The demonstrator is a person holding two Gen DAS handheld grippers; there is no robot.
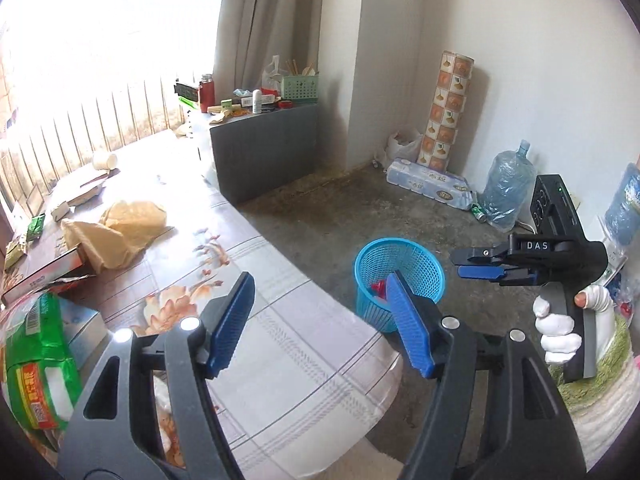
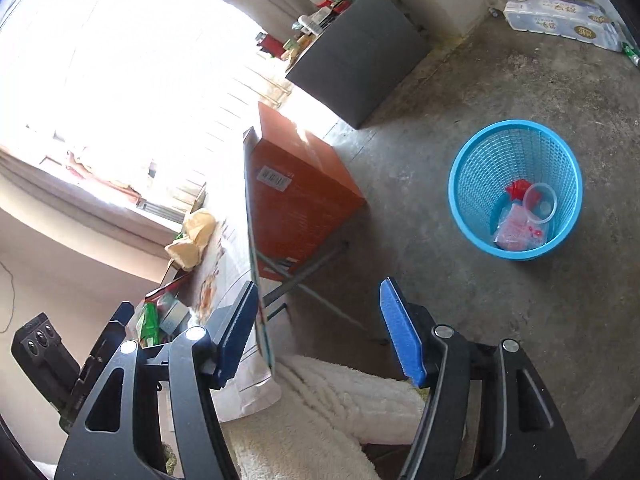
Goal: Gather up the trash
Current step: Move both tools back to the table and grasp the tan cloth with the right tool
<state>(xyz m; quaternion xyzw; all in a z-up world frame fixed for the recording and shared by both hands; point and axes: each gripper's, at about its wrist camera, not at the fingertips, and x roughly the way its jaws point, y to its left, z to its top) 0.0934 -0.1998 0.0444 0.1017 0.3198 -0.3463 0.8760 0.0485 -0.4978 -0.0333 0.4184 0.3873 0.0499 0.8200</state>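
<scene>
A blue mesh bin [image 1: 400, 276] stands on the concrete floor beside the table; the right wrist view shows the bin [image 2: 516, 152] holding a clear plastic cup [image 2: 541, 202], a red wrapper and a pink bag. My left gripper [image 1: 320, 320] is open and empty above the table's corner. My right gripper [image 2: 318, 330] is open and empty above the floor, short of the bin; it also shows in the left wrist view [image 1: 476, 264]. Trash on the table includes a crumpled tan bag [image 1: 120, 236], a green packet [image 1: 36, 360] and flattened boxes [image 1: 44, 276].
The table [image 1: 304, 360] has a floral cloth. A dark grey cabinet [image 1: 264, 152] with bottles and a green basket stands behind. A tissue pack [image 1: 428, 182], a patterned roll [image 1: 448, 108] and a water jug [image 1: 506, 188] sit by the wall. An orange box [image 2: 304, 192] sits under the table.
</scene>
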